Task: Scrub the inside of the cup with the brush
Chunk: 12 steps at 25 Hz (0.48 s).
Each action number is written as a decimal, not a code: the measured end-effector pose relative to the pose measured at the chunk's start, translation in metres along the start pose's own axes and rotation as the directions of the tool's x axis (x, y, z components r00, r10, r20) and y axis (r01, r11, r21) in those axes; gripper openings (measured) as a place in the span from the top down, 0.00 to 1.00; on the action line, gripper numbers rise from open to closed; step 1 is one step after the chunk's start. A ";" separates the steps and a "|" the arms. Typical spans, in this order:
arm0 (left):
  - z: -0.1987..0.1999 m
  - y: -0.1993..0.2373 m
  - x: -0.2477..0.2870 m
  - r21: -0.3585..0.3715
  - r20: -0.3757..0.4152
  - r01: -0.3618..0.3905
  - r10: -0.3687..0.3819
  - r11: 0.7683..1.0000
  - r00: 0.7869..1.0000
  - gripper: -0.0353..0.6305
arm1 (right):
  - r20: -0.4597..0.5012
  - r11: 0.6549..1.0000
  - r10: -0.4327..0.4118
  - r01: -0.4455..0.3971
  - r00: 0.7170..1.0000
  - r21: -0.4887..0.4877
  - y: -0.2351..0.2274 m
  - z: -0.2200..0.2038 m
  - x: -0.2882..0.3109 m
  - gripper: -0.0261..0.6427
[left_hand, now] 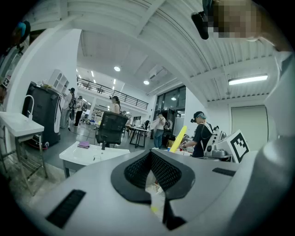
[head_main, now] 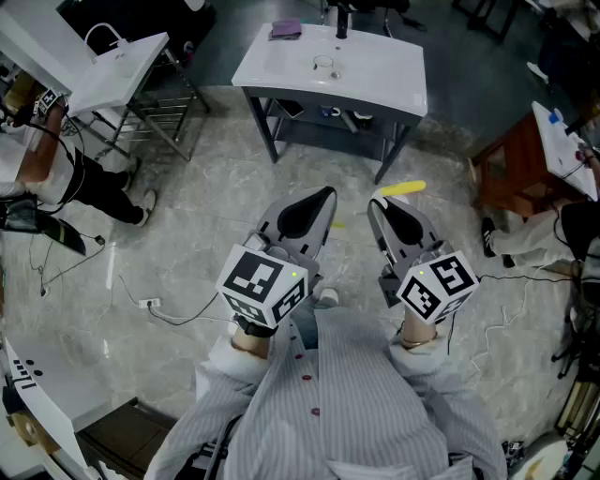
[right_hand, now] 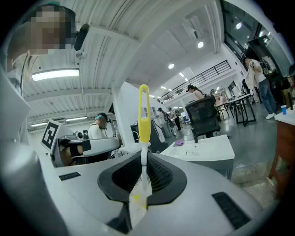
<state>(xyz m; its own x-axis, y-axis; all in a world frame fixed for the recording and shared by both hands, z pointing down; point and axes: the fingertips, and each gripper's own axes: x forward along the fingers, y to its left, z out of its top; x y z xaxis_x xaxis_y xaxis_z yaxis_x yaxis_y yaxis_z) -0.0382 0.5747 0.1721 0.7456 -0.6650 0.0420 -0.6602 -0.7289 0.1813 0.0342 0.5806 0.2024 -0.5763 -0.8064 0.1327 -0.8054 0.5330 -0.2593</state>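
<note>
A small clear cup [head_main: 323, 64] stands on a white sink-like table [head_main: 375, 80] far ahead of me; it also shows faintly in the left gripper view [left_hand: 97, 157]. My right gripper [head_main: 380, 202] is shut on a brush [right_hand: 144, 117]. The brush's yellow looped handle [head_main: 403, 188] sticks out past the jaws, and its white bristles lie between the pads. My left gripper [head_main: 323, 195] is shut with nothing held; its jaws [left_hand: 154, 184] meet in its own view. Both grippers are held side by side at chest height, well short of the table.
A purple cloth [head_main: 286, 29] and a dark faucet [head_main: 341, 21] are on the far side of the cup's table. Another white sink stand [head_main: 112, 66] is at the left, a brown table [head_main: 511, 164] at the right. Cables [head_main: 159, 305] trail on the floor. People stand in the background.
</note>
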 end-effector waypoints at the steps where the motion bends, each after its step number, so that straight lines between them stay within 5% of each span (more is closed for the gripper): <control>1: 0.000 -0.003 0.001 0.002 0.000 -0.003 0.003 1.000 1.000 0.93 | 0.001 1.000 0.003 -0.003 1.000 0.001 -0.001 0.000 -0.002 0.87; 12: -0.008 -0.005 0.003 0.012 -0.003 -0.045 0.045 0.999 0.999 0.93 | 0.003 0.999 0.031 -0.031 1.000 0.008 -0.007 -0.001 -0.009 0.87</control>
<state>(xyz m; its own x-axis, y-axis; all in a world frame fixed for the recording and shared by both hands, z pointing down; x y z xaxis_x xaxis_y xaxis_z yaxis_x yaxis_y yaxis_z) -0.0322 0.5776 0.1789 0.7157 -0.6964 0.0534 -0.6939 -0.7003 0.1675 0.0450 0.5844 0.2043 -0.6005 -0.7902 0.1221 -0.7861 0.5555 -0.2710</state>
